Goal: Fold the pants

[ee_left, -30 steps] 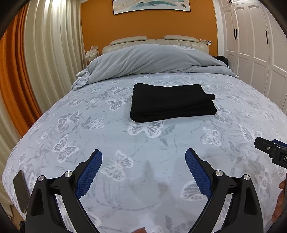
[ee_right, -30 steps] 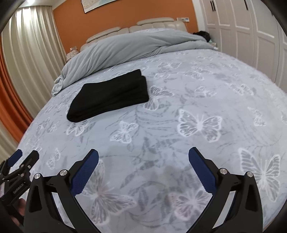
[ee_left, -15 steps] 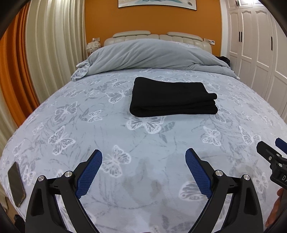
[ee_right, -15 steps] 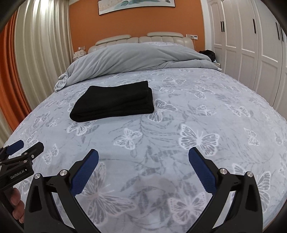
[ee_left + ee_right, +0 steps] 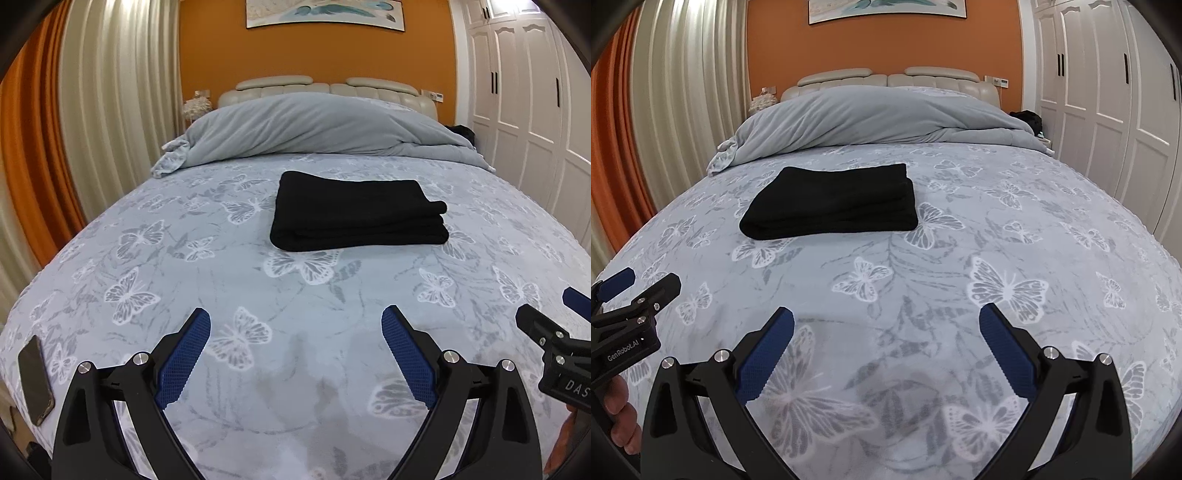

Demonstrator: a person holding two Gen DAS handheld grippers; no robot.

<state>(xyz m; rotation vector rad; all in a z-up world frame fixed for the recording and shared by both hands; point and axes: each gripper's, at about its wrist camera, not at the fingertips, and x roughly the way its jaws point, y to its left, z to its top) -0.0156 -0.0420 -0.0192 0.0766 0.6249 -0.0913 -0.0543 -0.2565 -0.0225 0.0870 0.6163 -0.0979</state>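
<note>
The black pants (image 5: 356,212) lie folded in a flat rectangular stack on the butterfly-print bed cover (image 5: 258,295); they also show in the right wrist view (image 5: 833,203). My left gripper (image 5: 295,332) is open and empty, held above the near part of the bed, well short of the pants. My right gripper (image 5: 886,328) is open and empty, level with it to the right. Each gripper shows at the edge of the other's view.
A grey duvet (image 5: 314,129) is bunched at the headboard. A phone (image 5: 35,380) lies at the bed's near left edge. White wardrobe doors (image 5: 1108,92) stand on the right, curtains (image 5: 92,110) on the left.
Both grippers have tilted up and drawn back a little from the bed, so more of the wall and headboard shows. The folded pants have not moved.
</note>
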